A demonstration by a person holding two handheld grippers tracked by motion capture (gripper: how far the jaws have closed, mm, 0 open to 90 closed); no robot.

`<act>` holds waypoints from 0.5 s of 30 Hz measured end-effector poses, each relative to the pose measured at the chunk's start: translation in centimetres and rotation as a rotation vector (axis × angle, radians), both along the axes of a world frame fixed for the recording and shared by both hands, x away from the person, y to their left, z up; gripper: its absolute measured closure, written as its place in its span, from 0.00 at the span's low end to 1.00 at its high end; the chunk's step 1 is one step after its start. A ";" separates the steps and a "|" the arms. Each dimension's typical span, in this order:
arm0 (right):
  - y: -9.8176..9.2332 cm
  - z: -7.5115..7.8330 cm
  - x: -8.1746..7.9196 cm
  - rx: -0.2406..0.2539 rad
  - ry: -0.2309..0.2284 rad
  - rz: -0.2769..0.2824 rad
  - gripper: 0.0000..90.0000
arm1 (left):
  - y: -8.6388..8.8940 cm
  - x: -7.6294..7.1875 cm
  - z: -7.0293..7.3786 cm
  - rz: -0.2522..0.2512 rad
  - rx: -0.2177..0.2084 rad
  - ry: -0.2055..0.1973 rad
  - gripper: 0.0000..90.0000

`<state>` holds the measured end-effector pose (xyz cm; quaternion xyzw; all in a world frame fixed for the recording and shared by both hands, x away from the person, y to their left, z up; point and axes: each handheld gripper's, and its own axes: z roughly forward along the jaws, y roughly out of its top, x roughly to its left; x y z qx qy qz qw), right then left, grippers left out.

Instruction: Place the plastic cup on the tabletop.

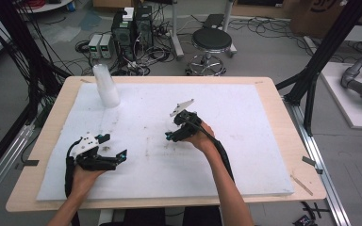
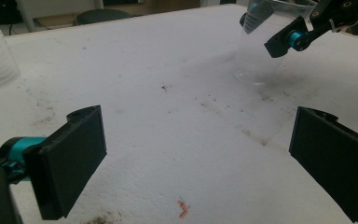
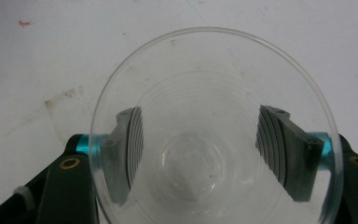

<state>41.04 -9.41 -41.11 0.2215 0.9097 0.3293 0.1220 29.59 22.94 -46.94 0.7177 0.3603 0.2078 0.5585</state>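
Clear cup [image 3: 214, 140] rim cut off at bottom edge, right gripper [image 3: 205, 154] fingers [image 3: 279, 149] blurred behind its wall

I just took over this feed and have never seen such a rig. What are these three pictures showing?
A person holds hand-held tongs in each hand, no robot arm. The high view looks down on a table covered by a white sheet. The other two cameras ride on the tongs. The left tongs rest open on the sheet, holding nothing. The right tongs are shut on a clear cup, its base on the sheet; you look down into its mouth. A cup stack stands at the far left.
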 end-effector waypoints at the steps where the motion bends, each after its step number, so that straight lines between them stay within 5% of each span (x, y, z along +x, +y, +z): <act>1: 0.0 0.0 0.1 0.001 -0.002 0.002 0.36 | 0.0 0.0 0.0 -0.004 0.005 -0.002 0.04; 7: 0.2 -1.0 0.3 -0.010 0.049 -0.029 0.16 | 0.0 0.0 0.0 -0.005 0.000 -0.002 0.04; 15: 0.0 -0.9 0.3 0.017 0.035 -0.034 0.16 | 0.0 0.0 0.0 -0.003 0.000 0.001 0.04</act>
